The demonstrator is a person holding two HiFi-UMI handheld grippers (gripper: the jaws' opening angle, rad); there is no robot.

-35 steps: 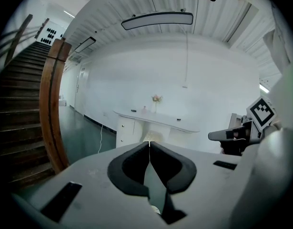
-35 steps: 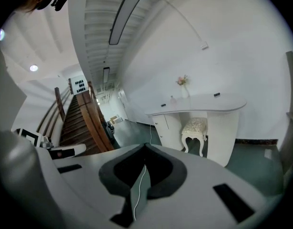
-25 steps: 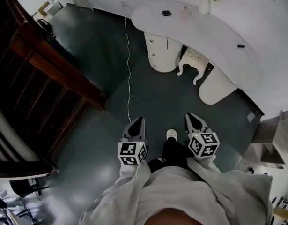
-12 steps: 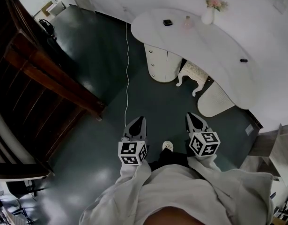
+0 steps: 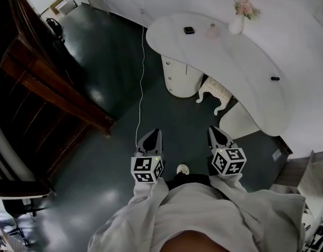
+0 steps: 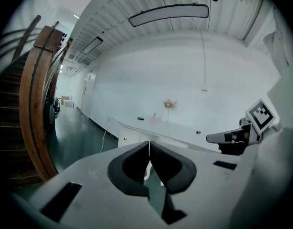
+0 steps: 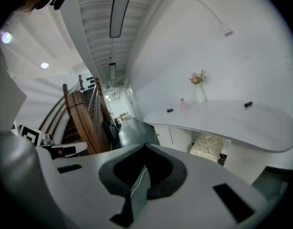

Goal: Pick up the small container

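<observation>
The small pale-pink container stands on the curved white desk, with a flat black object at its 9 o'clock and a white flower vase at its 3 o'clock. Well apart at 6 o'clock, the left gripper and the right gripper are both closed tight, holding nothing.

Grey L claw, R claw; b/w marker cubes; pale sleeves

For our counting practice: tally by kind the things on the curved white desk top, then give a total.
Small flat black objects: 2
Small pink container: 1
White vase of pink flowers: 1
Total: 4
</observation>
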